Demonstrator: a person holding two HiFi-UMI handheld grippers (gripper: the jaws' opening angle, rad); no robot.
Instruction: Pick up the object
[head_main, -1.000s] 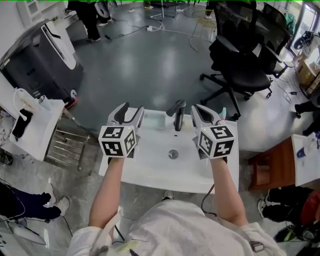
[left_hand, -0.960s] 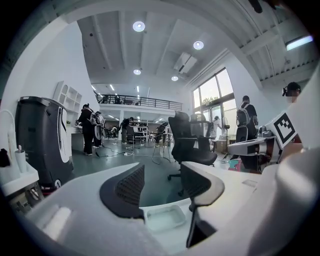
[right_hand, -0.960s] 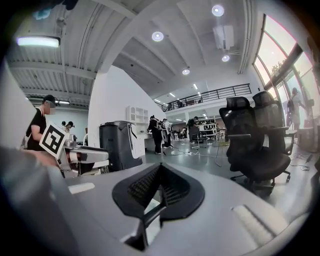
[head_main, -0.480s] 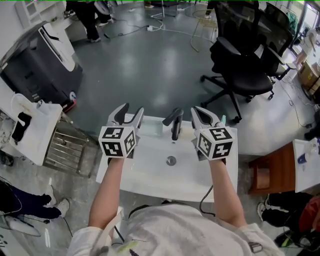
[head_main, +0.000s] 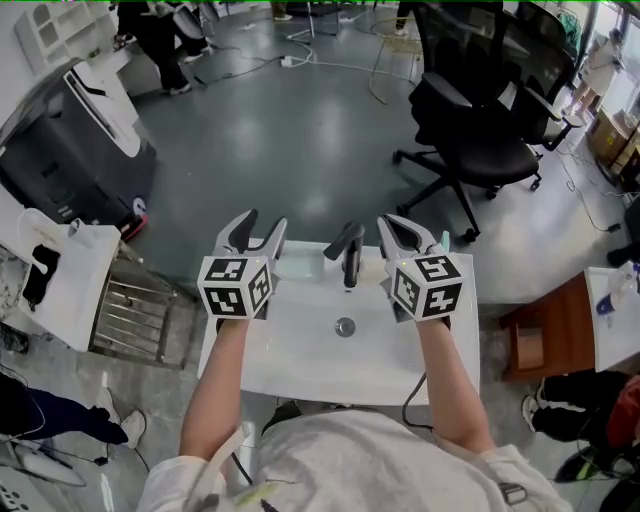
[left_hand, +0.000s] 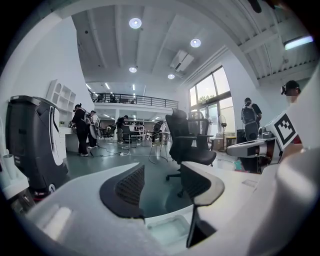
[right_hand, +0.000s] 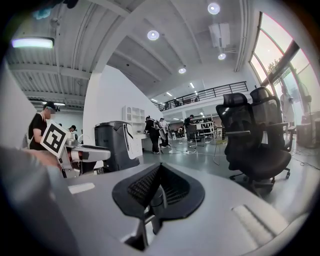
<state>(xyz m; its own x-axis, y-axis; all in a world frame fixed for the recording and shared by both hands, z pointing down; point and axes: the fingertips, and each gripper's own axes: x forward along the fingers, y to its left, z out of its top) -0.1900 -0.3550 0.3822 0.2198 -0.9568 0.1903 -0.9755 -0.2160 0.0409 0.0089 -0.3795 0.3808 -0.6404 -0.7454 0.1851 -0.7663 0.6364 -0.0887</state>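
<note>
Claws flank the faucet (head_main: 350, 250) at the back of the white basin (head_main: 300, 355), one on each side and both held level above the rim. That looks like a ready stance before a reach, not a grasp under way.

The left claw (head_main: 266, 216) has its jaws spread with nothing between them. The right claw (head_main: 388, 222) has its jaws pressed together, and nothing is clearly caught in them.

Which thing is meant to be picked up is uncertain. My guess is the small teal item (head_main: 445, 237) on the basin's back edge, just beside the right claw and untouched.

Only the head view shows that item, the faucet between the claws and the whole basin.

The left gripper view adds what the head view cannot: clear air between the pads of the left claw (left_hand: 162, 185), and a shallow recess (left_hand: 170, 231) in the rim below them.

The right gripper view shows the right claw (right_hand: 159, 172) meeting at a point, with the black chair (right_hand: 255, 135) beyond
</note>
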